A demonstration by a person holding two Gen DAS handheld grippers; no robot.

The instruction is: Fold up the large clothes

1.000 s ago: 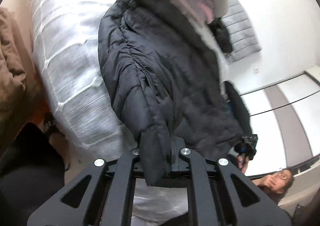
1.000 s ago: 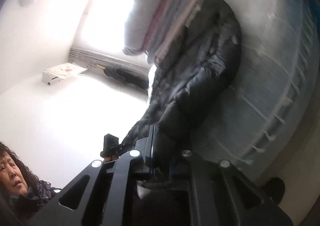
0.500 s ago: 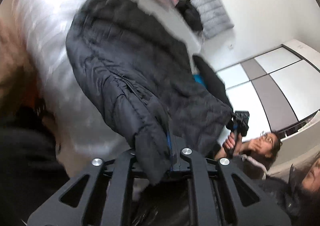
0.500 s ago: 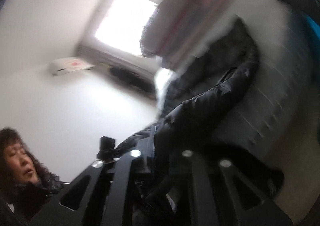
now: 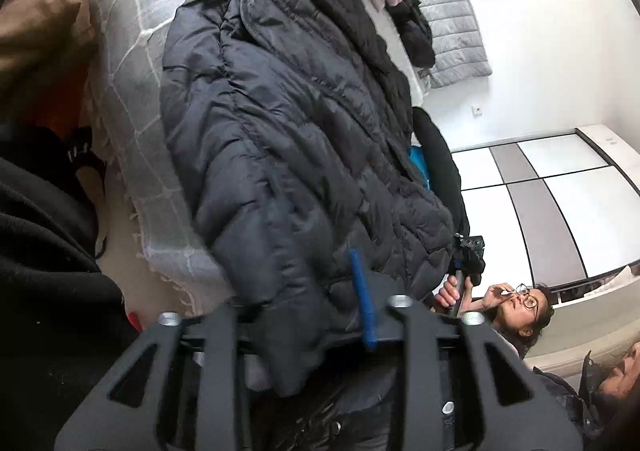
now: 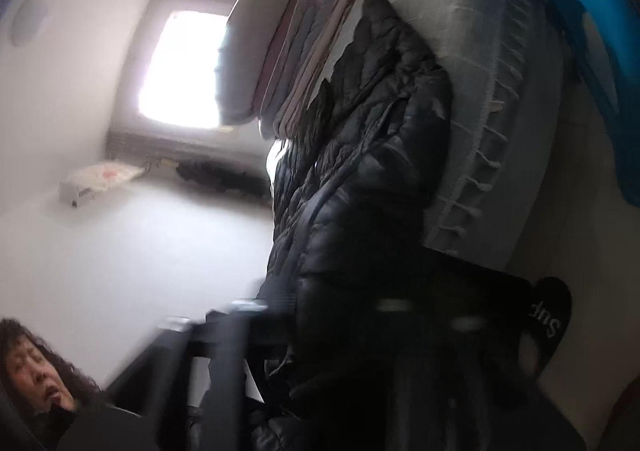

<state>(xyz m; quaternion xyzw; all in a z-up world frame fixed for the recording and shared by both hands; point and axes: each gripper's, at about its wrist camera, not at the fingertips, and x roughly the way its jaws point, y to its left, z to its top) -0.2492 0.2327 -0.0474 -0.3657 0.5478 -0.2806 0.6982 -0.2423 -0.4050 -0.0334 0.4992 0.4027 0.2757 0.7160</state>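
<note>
A large black puffer jacket (image 5: 288,123) lies along the grey checked blanket (image 5: 132,51) on the bed, and its near hem hangs into both grippers. My left gripper (image 5: 320,315) is shut on one hem corner, a blue pad edge showing beside the cloth. In the right wrist view the jacket (image 6: 360,179) runs up the bed, and my right gripper (image 6: 320,331), blurred, is shut on the other hem corner. The right gripper also shows in the left wrist view (image 5: 468,251), held in a hand.
A stack of folded pink and grey bedding (image 6: 304,51) sits at the jacket's far end. A brown cover (image 5: 36,19) lies left, a blue cloth (image 6: 580,31) right. A black slipper (image 6: 548,319) lies on the floor. Two people (image 5: 520,311) stand close by.
Both grippers have swung while keeping hold of the hem. The jacket has been drawn out flatter and longer along the bed. The right wrist view is now motion-blurred.
</note>
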